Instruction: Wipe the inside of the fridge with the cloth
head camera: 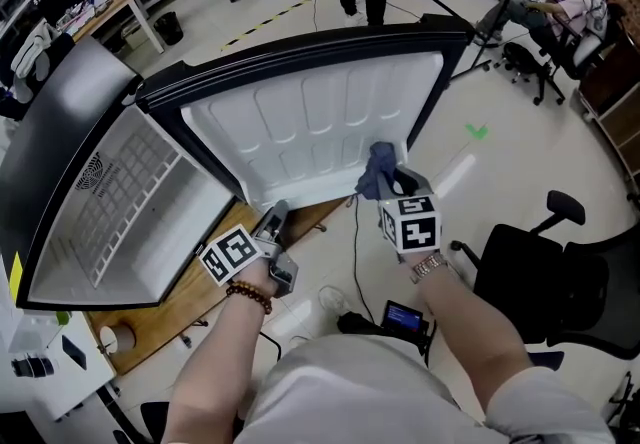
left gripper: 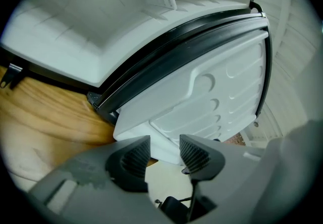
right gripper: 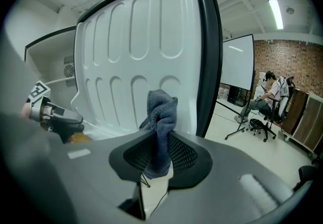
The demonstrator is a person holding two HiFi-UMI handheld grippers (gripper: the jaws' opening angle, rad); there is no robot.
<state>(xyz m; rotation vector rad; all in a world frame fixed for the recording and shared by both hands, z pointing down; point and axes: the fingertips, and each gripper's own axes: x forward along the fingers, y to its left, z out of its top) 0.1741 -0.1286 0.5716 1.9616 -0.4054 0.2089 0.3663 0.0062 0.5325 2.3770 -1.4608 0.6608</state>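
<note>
Right tongs clamping cloth (partly hidden inside), left tongs apart, empty.

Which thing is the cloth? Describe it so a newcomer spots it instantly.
Find the open fridge door, its white ribbed inner panel filling the middle of the head view. Near its lower right corner the right gripper is shut on the cloth. It is the only soft, crumpled blue-grey thing against that hard white plastic.
</note>
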